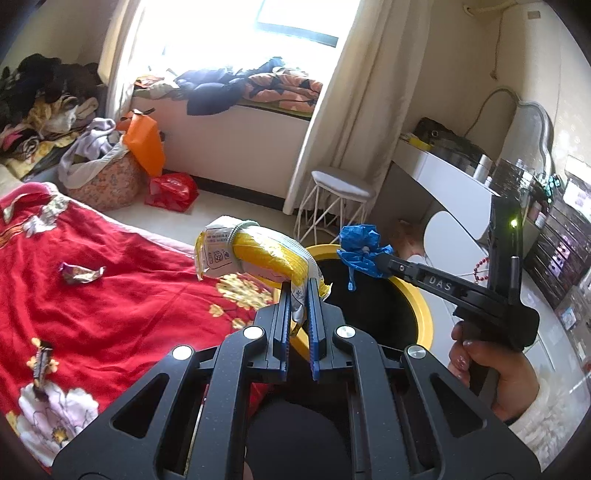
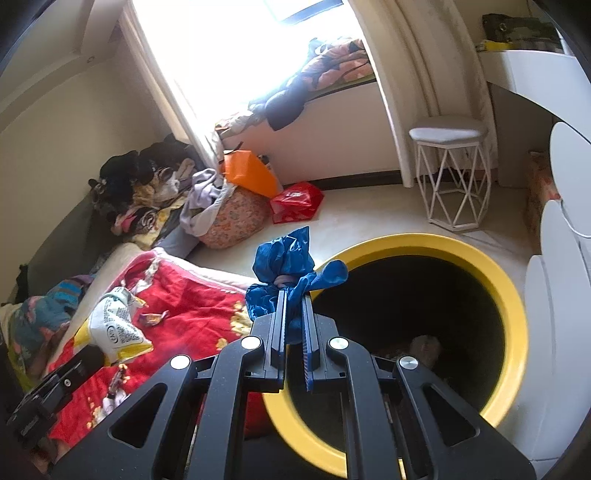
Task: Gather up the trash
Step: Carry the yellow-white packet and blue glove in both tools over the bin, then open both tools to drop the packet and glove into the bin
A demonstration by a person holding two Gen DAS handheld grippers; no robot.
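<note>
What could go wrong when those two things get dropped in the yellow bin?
1. The yellow snack bag is pinched only at one corner by the left gripper, and most of it hangs over the red blanket, so it may miss the bin.
2. The crumpled blue plastic in the right gripper is light and sits near the rim, so it could catch there.

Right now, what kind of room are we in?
Most likely a lived-in bedroom. A bed under a red floral quilt fills the left side, a white dressing table with a curved mirror stands on the right, and piled clothes sit beside the curtained window.
</note>
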